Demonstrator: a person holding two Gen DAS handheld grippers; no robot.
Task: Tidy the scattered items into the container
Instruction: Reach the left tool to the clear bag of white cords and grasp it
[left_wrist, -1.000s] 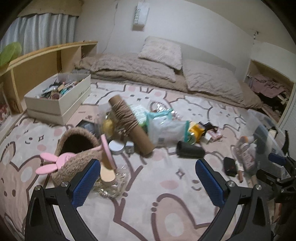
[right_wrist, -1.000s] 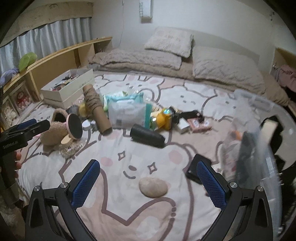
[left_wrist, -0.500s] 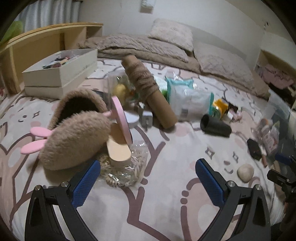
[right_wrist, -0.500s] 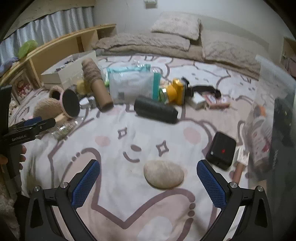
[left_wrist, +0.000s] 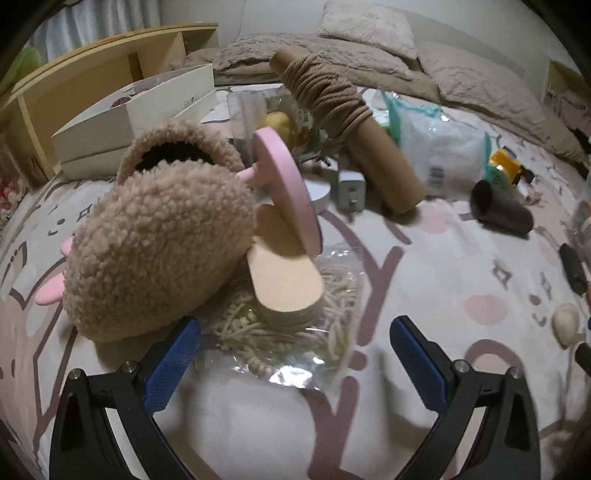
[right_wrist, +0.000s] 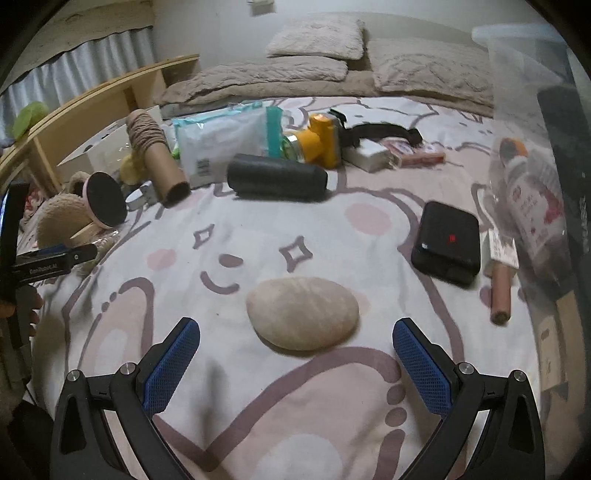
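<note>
My left gripper (left_wrist: 295, 339) is open, low over a clear bag of cream cord (left_wrist: 295, 325) with a flat tan wooden piece (left_wrist: 284, 284) lying on it. Just left of the bag sits a fuzzy tan slipper (left_wrist: 159, 251), and a pink round mirror (left_wrist: 288, 184) leans against it. My right gripper (right_wrist: 295, 343) is open, right in front of a beige oval stone (right_wrist: 303, 317) on the patterned bedspread (right_wrist: 258, 236). A clear plastic container (right_wrist: 535, 92) stands at the right edge with a bottle (right_wrist: 532, 199) inside.
A cardboard tube wound with cord (left_wrist: 351, 122), a white wipes pack (right_wrist: 221, 144), a black cylinder (right_wrist: 277, 177), a yellow lamp (right_wrist: 321, 144), a black power bank (right_wrist: 447, 243) and a brown stick (right_wrist: 500, 295) lie scattered. A white box (left_wrist: 122, 122) sits far left. Pillows (right_wrist: 317, 33) line the back.
Both grippers have moved forward and down. The left one closed in on the cord bag by the slipper. The right one came up to the beige stone. Both jaws stayed open.
</note>
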